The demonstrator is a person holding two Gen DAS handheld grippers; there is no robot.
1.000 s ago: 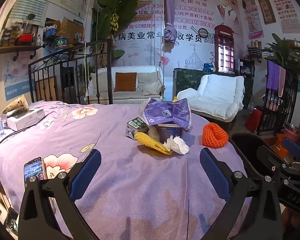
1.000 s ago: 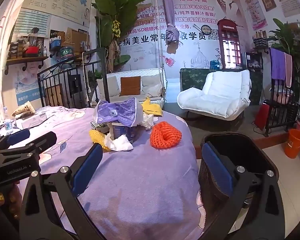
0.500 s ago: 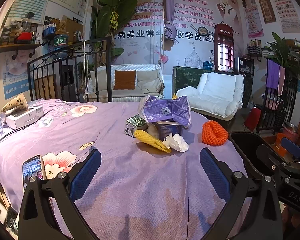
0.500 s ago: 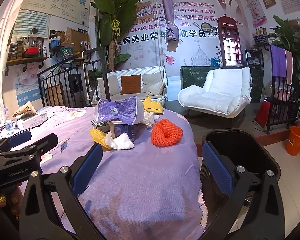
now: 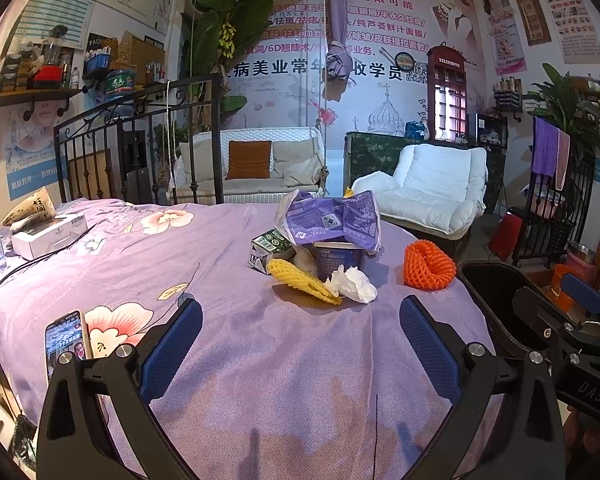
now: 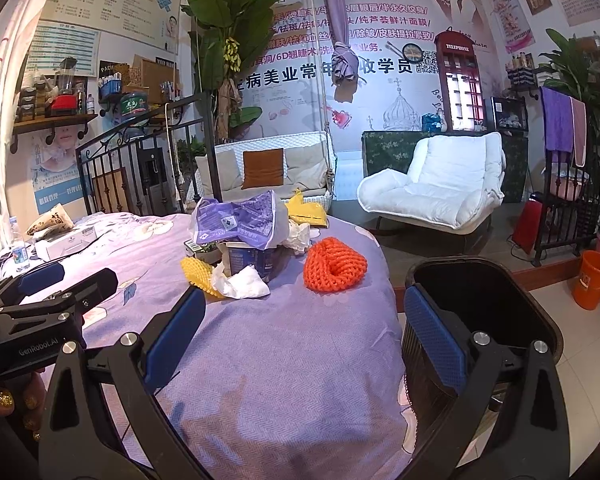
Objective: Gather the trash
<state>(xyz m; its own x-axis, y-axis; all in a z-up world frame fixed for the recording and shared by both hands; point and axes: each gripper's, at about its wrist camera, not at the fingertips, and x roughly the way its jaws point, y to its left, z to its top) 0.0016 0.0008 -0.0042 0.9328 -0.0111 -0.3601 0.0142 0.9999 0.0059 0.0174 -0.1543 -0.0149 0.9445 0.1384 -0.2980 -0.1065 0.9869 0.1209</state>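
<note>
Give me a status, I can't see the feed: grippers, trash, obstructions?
Left gripper open, empty. Right gripper open, empty. Trash pile untouched on bed; black bin beside bed. Nothing blocking.

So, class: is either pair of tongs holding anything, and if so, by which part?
Nothing is held. The left tongs and right tongs are both open above the bedspread, short of the trash.

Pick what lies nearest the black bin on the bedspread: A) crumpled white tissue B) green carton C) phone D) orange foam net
D: the orange foam net sits at the right edge of the trash pile, closest to the black bin; tissue, carton and phone lie further left.
</note>
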